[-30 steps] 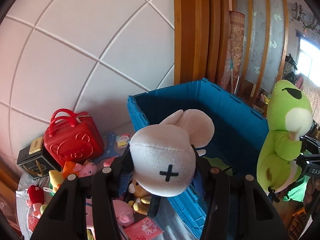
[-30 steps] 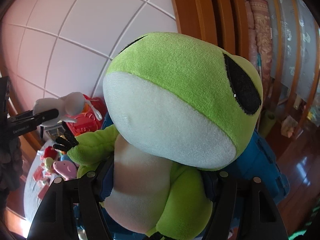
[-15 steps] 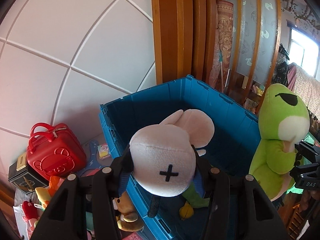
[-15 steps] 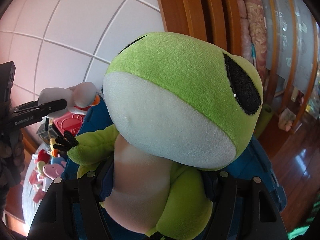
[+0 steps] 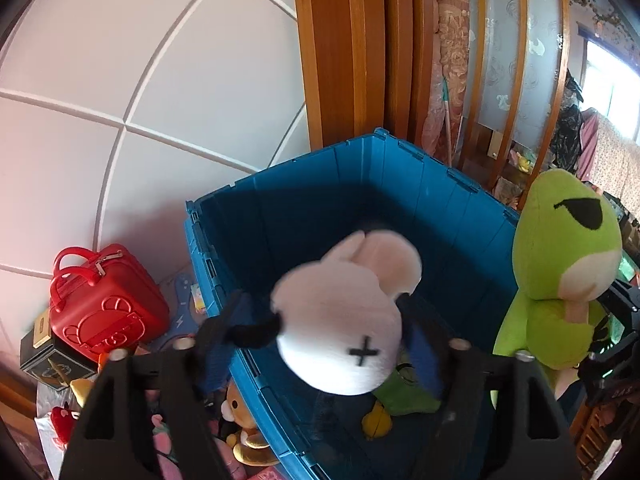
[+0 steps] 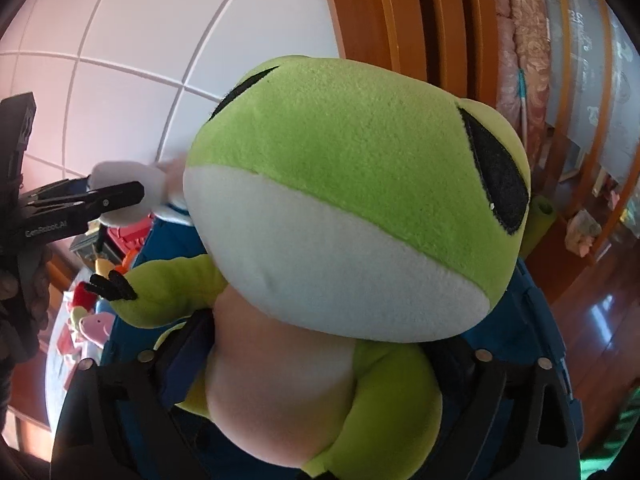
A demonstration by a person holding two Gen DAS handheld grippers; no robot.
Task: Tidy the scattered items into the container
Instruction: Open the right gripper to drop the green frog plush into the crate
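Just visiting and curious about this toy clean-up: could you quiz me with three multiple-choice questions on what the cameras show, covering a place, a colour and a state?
1. The red case stands where?
A. inside the bin
B. outside the bin, by the wall
C. on the frog

2. What colour is the bin?
A. blue
B. yellow
C. white

3. How is the left tool?
A. open
C. shut on a book
B. out of view

Answers: B, it stands beside the bin's outer wall; A, its walls are blue; A, its jaws have just been opening, the blurred white plush between them.
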